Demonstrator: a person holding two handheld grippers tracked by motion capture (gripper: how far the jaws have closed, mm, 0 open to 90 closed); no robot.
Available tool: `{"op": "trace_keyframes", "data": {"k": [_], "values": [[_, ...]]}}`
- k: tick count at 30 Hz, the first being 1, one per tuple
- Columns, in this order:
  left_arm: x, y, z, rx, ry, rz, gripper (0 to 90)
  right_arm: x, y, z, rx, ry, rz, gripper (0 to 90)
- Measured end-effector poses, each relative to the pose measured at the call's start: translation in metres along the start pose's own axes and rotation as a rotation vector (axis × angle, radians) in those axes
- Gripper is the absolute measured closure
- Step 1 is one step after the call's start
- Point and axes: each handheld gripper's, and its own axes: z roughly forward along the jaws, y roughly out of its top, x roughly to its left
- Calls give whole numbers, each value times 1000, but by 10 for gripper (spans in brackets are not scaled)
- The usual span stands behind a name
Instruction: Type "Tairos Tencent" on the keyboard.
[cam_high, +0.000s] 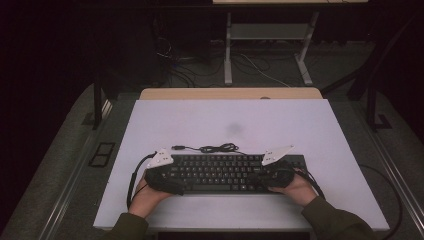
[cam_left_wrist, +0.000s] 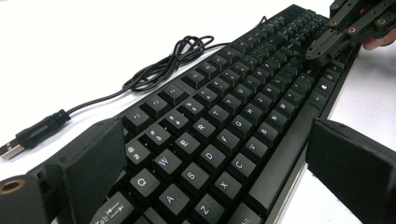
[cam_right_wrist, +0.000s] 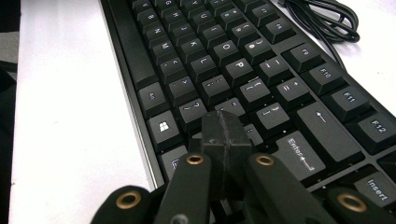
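Lengthwise keyboard (cam_high: 225, 172) across table (cam_high: 320, 130)

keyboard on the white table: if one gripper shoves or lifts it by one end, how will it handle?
The keyboard is a long, flat, rigid-looking slab, so it should probably slide as one piece and not roll or tip. Pushed at one end only, it would likely pivot on the smooth table. Its loose coiled cable is floppy and will probably trail behind.

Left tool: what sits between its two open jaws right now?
In the left gripper view, the keyboard's left end lies between the left tool's jaws, which stand wide on either side of it.
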Motion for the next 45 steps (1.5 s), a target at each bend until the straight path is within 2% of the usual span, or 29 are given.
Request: {"op": "trace_keyframes", "data": {"k": [17, 29, 38, 45], "values": [[8, 17, 10, 2, -8, 9, 76, -1, 0, 0, -2, 6, 4, 897], [9, 29, 23, 9, -26, 5, 149, -1, 0, 0, -3, 8, 4, 897], [9, 40, 34, 15, -36, 0, 285, -1, 0, 0, -2, 8, 5, 897], [8, 44, 45, 40, -57, 7, 392, -1, 0, 0, -1, 8, 3, 897]]}}
